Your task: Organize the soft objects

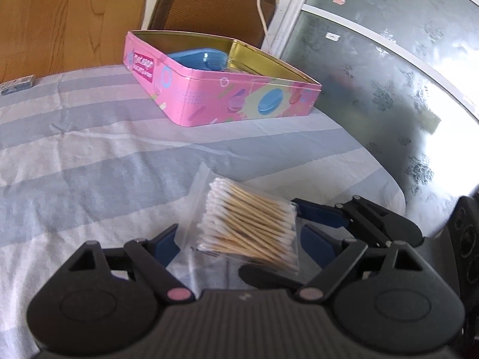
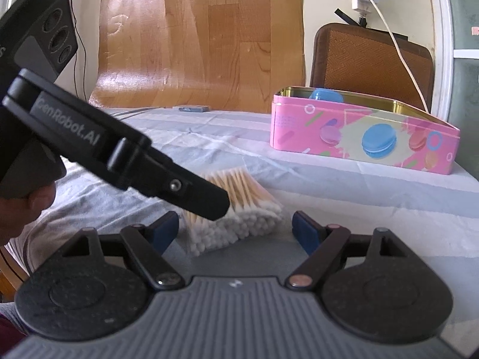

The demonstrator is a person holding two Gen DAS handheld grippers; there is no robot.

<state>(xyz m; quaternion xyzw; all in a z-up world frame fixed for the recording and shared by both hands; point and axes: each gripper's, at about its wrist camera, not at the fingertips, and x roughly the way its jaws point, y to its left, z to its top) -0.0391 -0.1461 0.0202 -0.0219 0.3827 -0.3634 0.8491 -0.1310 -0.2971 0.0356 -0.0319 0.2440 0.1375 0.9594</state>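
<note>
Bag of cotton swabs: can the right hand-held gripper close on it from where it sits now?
Probably yes. The right hand-held gripper is open with the bag of cotton swabs just ahead between its fingers. The left hand-held gripper, also open around the bag, crowds the left side and might collide.

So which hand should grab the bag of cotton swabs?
Probably the left. The swab bag already sits between the left tool's open fingers. The right tool is open too, just short of the swabs' tips, and the pink tin waits behind.
</note>
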